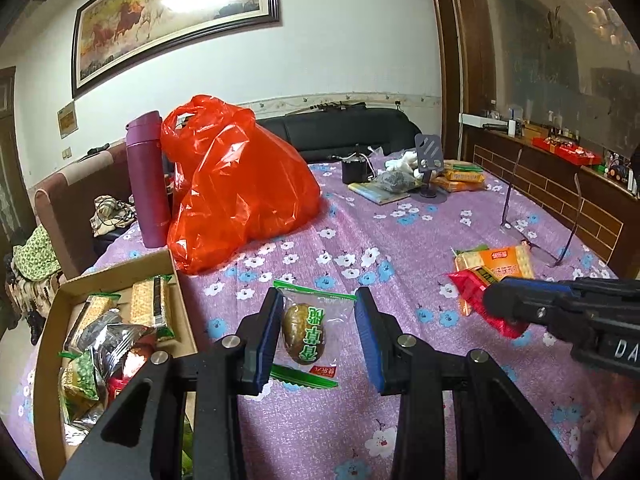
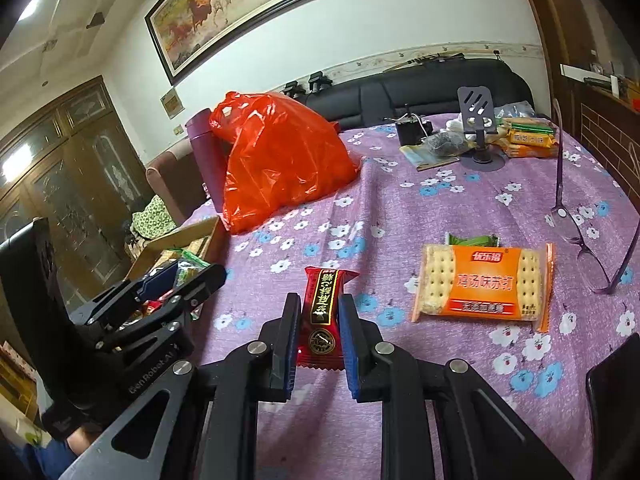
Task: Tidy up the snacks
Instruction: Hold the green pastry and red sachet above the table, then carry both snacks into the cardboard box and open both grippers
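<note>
Left gripper [image 1: 318, 336] spread around the egg packet [image 1: 306, 334] beside the cardboard box [image 1: 48, 320] at the table's left edge. Right gripper [image 2: 320, 334] pinching the red packet [image 2: 324, 312]. Best squeezed gently, then lifted straight into the box.

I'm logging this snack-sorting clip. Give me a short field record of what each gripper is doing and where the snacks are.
left gripper: open, jaws either side of the egg packet, which lies on the tablecloth
right gripper: jaws closed against the red snack packet
cardboard box: at table's left edge, holds several packets
cracker packet: loose on cloth, right of red packet
nearby: red plastic bag, eyeglasses
</note>
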Tool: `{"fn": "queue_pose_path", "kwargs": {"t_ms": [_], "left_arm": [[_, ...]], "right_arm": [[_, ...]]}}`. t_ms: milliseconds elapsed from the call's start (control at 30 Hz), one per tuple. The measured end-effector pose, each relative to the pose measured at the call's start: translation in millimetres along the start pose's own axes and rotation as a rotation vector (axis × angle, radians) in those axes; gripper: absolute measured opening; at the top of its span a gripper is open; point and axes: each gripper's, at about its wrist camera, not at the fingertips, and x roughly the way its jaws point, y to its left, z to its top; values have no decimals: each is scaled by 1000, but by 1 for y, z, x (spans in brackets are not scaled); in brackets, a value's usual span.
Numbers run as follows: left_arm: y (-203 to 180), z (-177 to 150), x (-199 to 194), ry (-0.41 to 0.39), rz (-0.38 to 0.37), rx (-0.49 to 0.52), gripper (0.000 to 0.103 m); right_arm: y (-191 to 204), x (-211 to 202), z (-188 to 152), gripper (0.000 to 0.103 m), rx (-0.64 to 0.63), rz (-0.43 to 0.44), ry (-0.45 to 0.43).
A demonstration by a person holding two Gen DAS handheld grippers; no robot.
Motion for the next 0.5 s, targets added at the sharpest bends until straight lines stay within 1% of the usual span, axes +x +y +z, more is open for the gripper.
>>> {"fn": "queue_pose_path", "kwargs": {"t_ms": [233,367,500], "left_arm": [[11,4,-14,-24,16,-17,36],[27,4,-25,-32,31,-40,36],[52,-3,-32,-21,63,-80,36]], "right_arm": [[25,1,5,21,-22,17,1],[45,2,11,21,-54,36,-2],[67,10,14,21,-76,69,10]]}}
